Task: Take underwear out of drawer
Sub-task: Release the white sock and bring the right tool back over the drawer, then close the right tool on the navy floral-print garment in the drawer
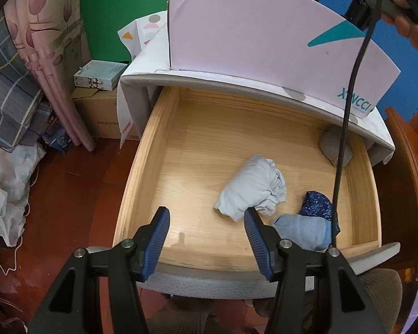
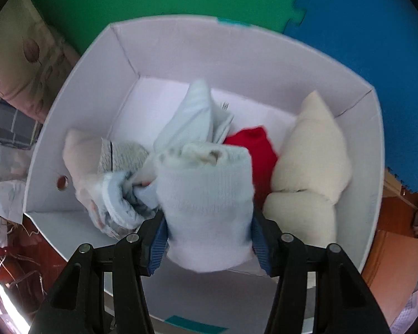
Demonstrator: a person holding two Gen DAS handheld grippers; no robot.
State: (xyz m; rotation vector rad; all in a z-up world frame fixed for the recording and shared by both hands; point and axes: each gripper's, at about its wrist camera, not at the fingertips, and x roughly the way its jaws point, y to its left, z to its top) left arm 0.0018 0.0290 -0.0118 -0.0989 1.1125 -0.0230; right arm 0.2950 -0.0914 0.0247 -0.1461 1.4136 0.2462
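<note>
Drawer (image 1: 153,150) pale smooth wood; underwear (image 1: 250,186) soft cloth; box (image 2: 181,55) matt cardboard.

— How many garments lay in the wooden drawer (image 1: 158,150)?
— Four: one pale grey-blue bundle (image 1: 253,189), one light blue roll (image 1: 303,229), one navy patterned piece (image 1: 317,204) and one grey piece (image 1: 333,144) in the far corner.
— And in the white box (image 2: 181,53)?
— Two cream bundles (image 2: 312,150), one red piece (image 2: 253,144), and several pale blue, grey and pink pieces I could not count apart.
</note>
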